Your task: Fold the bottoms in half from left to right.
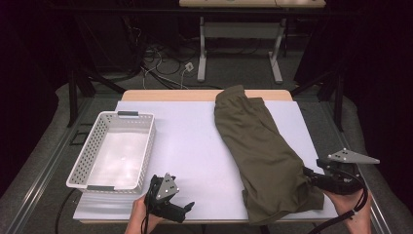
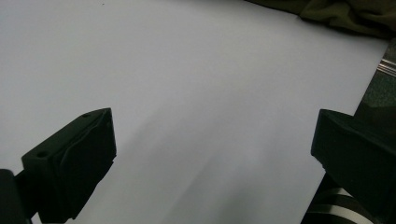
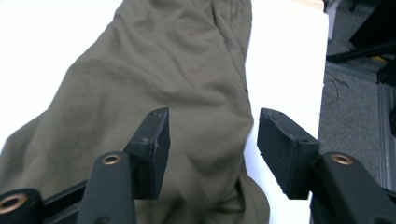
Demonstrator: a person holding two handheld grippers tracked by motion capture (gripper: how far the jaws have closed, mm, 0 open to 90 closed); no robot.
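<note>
High view gives me basket (image 1: 117,148) far left; my right gripper (image 3: 212,144) spread over olive garment (image 3: 177,84), left gripper (image 2: 212,154) spread above bare desk (image 2: 187,70); garment's near hem cut off.

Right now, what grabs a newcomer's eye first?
The olive-green garment, lying in a long diagonal across the right half of the white table top. Then the white perforated basket at the left edge, and the right hand-held gripper at the garment's near end, jaws apart.

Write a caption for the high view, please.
Olive garment lies folded lengthwise on the white mat; right gripper open at its near edge, left gripper idle beside a white basket.
</note>
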